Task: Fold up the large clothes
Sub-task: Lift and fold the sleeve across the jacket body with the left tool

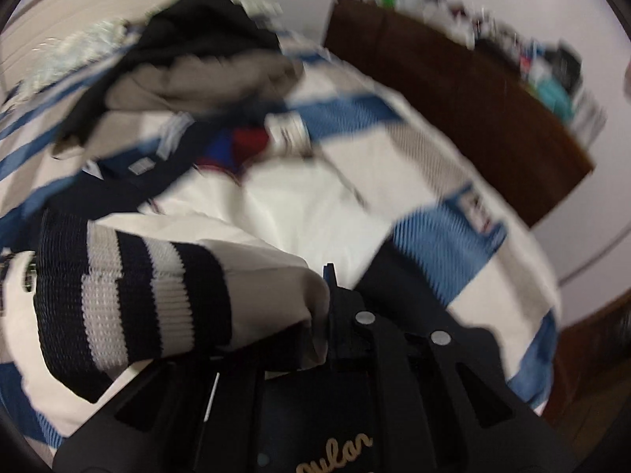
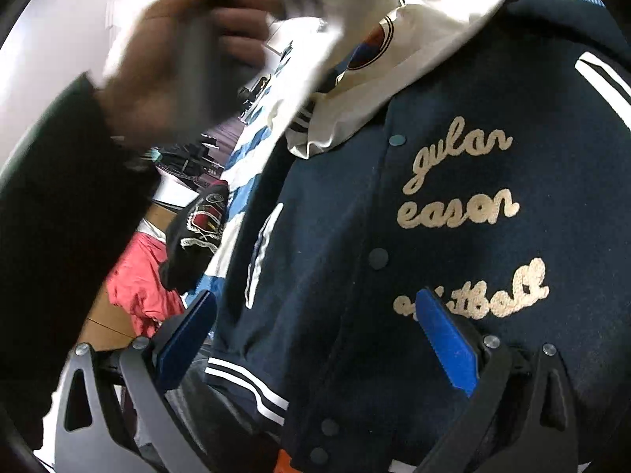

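A navy varsity jacket (image 2: 453, 213) with cream script lettering, snap buttons and cream sleeves lies on the bed. In the right wrist view my right gripper (image 2: 315, 323) is open, its blue pads (image 2: 449, 347) spread over the jacket's front near the striped hem (image 2: 248, 386). In the left wrist view my left gripper (image 1: 327, 307) is shut on the jacket's cream sleeve (image 1: 252, 272) just behind its navy-and-white striped cuff (image 1: 130, 295), held above the jacket body (image 1: 315, 406). The person's left hand (image 2: 185, 51) is blurred at the upper left of the right wrist view.
A blue-and-white striped bedspread (image 1: 441, 236) covers the bed. A pile of black and grey clothes (image 1: 197, 63) lies at its far side. A dark wooden headboard (image 1: 453, 90) holds small items. Red cloth (image 2: 138, 280) and a black garment (image 2: 197, 232) lie on the floor.
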{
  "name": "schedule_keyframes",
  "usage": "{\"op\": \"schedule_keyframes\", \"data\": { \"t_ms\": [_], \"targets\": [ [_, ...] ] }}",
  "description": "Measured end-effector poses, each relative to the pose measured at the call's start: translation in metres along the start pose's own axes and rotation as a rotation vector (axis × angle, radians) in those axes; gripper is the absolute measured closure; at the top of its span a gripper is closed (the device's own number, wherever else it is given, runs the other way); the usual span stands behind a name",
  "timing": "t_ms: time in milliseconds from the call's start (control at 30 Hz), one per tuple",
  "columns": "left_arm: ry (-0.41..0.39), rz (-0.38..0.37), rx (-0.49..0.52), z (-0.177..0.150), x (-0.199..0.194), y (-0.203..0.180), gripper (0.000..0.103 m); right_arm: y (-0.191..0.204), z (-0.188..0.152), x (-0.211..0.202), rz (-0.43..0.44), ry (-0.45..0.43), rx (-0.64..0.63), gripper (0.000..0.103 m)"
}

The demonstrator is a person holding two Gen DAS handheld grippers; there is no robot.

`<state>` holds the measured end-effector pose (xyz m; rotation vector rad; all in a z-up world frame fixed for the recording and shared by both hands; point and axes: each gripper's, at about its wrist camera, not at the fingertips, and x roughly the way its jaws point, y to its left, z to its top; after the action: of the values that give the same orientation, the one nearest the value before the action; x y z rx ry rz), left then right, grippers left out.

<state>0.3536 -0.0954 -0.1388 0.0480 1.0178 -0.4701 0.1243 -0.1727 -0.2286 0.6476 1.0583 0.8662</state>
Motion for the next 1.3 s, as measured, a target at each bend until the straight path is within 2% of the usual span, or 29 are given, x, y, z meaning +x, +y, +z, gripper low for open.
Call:
{"op": "schedule_keyframes", "data": {
  "t_ms": [200, 367, 433, 467, 500, 533, 567, 600, 700, 800, 900, 1000, 1133, 1233, 1300],
  "targets": [
    [0.231, 0.04, 0.035, -0.026, 0.083, 0.005, 0.093, -0.005, -0.002, -0.002, 0.001, 0.015, -0.004, 0.004],
    [0.223, 0.041, 0.008, -0.03, 0.092, 0.012, 0.09, -0.001, -0.004, 0.008, -0.033, 0.047, -0.045, 0.004],
    [0.21, 0.049, 0.029, -0.032, 0.087, 0.009, 0.08, 0.002, -0.005, 0.011, -0.044, 0.054, -0.061, 0.004],
    [0.201, 0.044, 0.035, -0.035, 0.083, 0.009, 0.065, 0.003, -0.005, 0.012, -0.049, 0.053, -0.067, 0.004],
    [0.197, 0.017, 0.041, -0.037, 0.078, 0.008, 0.027, 0.005, -0.005, 0.014, -0.053, 0.05, -0.071, 0.004],
    [0.205, -0.072, 0.054, -0.043, 0.074, 0.004, 0.009, 0.008, -0.005, 0.018, -0.058, 0.049, -0.072, 0.004],
    [0.213, -0.081, 0.065, -0.045, 0.07, 0.002, 0.005, 0.009, -0.005, 0.02, -0.063, 0.047, -0.074, 0.004],
    [0.212, -0.042, 0.095, -0.052, 0.065, -0.004, 0.005, 0.01, -0.006, 0.02, -0.066, 0.045, -0.077, 0.004],
    [0.189, -0.012, 0.163, -0.071, 0.047, -0.013, 0.005, 0.012, -0.008, 0.022, -0.085, 0.042, -0.098, 0.004],
    [0.146, -0.05, 0.146, -0.09, 0.018, -0.01, 0.005, 0.02, -0.013, 0.024, -0.097, 0.038, -0.133, 0.004],
    [0.073, -0.104, 0.065, -0.115, -0.025, 0.007, 0.005, 0.023, -0.019, 0.026, -0.083, 0.033, -0.16, 0.004],
    [0.025, -0.073, 0.001, -0.141, -0.058, 0.024, 0.005, 0.028, -0.024, 0.027, -0.07, 0.027, -0.202, 0.004],
    [-0.055, -0.1, -0.147, -0.18, -0.097, 0.048, 0.005, 0.046, -0.031, 0.011, -0.015, -0.063, -0.258, 0.004],
    [-0.059, -0.086, -0.243, -0.22, -0.115, 0.064, 0.005, 0.03, -0.035, 0.025, -0.114, -0.005, -0.196, 0.004],
    [-0.046, -0.079, -0.274, -0.246, -0.121, 0.068, 0.005, 0.025, -0.04, 0.034, -0.17, 0.024, -0.222, 0.004]
  ]
}}
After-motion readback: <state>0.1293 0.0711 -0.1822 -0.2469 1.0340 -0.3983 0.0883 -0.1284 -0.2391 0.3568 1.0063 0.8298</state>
